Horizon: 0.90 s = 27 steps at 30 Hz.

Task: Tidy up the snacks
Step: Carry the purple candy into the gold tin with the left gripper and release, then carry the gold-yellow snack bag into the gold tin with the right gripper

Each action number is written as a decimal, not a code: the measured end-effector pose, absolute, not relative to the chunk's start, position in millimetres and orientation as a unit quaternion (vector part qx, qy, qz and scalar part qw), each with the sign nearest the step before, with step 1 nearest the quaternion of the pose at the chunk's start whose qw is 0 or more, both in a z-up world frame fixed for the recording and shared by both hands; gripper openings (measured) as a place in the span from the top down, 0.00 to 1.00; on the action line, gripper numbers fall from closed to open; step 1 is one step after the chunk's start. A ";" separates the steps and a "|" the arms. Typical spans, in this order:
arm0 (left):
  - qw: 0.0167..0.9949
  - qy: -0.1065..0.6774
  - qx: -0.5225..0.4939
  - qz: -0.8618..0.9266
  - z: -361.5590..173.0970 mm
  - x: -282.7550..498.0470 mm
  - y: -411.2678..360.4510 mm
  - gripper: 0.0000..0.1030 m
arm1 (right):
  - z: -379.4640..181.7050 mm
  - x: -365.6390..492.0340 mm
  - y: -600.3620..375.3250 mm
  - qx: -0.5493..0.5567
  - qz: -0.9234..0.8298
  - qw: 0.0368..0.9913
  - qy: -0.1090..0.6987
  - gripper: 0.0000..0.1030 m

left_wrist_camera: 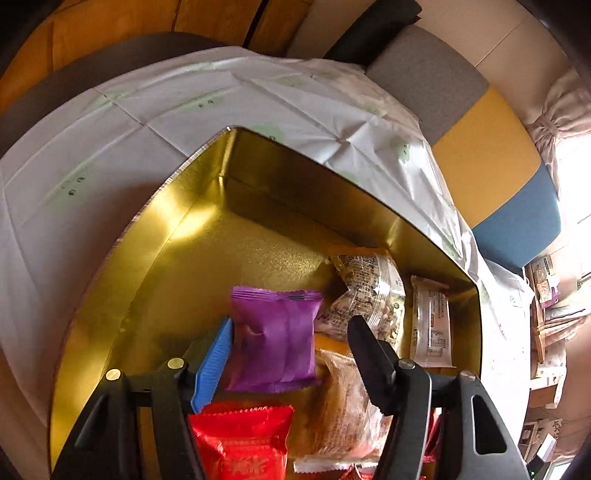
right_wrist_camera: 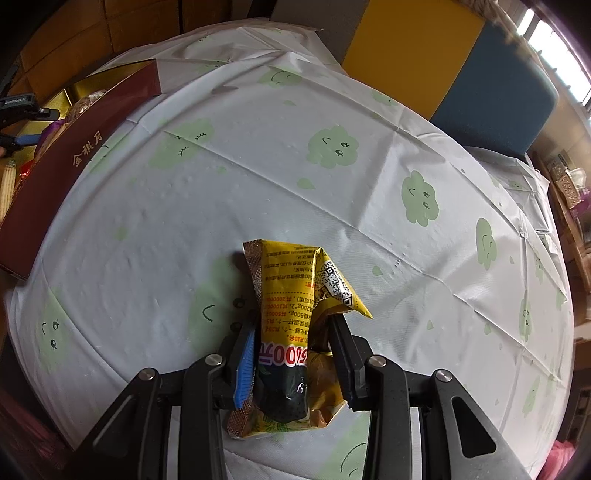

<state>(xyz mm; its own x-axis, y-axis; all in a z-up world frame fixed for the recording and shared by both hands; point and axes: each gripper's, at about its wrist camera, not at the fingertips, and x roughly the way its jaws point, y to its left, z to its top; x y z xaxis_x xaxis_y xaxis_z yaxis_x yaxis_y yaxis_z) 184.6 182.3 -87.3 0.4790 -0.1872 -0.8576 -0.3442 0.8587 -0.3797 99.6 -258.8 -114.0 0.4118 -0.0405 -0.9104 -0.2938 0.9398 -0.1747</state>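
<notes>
In the left wrist view a gold-lined box (left_wrist_camera: 207, 221) holds several snacks: a purple packet (left_wrist_camera: 275, 338), a red packet (left_wrist_camera: 243, 439), a clear pastry pack (left_wrist_camera: 340, 406), a printed clear pack (left_wrist_camera: 369, 291) and a white bar (left_wrist_camera: 432, 325). My left gripper (left_wrist_camera: 291, 328) is open over the box; the purple packet lies between its jaws, loose against the blue pad. In the right wrist view my right gripper (right_wrist_camera: 295, 332) is shut on a yellow snack bag (right_wrist_camera: 291, 295), low over the tablecloth. The box (right_wrist_camera: 74, 147) stands at the far left, dark red outside, with my left gripper above it.
The table wears a white cloth with green smiling clouds (right_wrist_camera: 332, 147). A grey, yellow and blue bench (left_wrist_camera: 491, 155) runs behind the table. Shelves with boxes (left_wrist_camera: 546, 288) stand at the right. Wooden panels (left_wrist_camera: 147, 29) are behind.
</notes>
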 end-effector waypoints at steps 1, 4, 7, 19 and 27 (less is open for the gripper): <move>0.823 0.504 -0.255 0.056 -82.0 181.0 182.6 0.37 | -113.8 99.3 -258.5 -0.157 0.076 0.826 0.536 0.63; 0.843 0.485 -0.214 0.090 -62.3 168.0 180.8 0.37 | -113.9 98.8 -257.6 -0.161 0.075 0.826 0.534 0.63; 0.869 0.454 -0.164 0.106 -40.5 147.5 169.2 0.37 | -114.1 97.2 -256.2 -0.166 0.074 0.827 0.532 0.63; 0.912 0.393 -0.064 0.093 -6.9 83.2 112.3 0.37 | -112.9 86.4 -249.2 -0.197 0.074 0.832 0.513 0.66; 0.916 0.388 -0.061 0.087 -4.5 60.6 101.2 0.37 | -112.7 86.1 -249.3 -0.195 0.072 0.834 0.511 0.66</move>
<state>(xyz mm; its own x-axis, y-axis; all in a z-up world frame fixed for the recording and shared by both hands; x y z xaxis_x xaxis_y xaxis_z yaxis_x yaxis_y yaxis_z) 60.6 101.2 -4.5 0.6841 0.1125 -0.7207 -0.2071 0.9773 -0.0440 86.1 -249.3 -112.7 0.4671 -0.0788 -0.8807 -0.3199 0.9135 -0.2514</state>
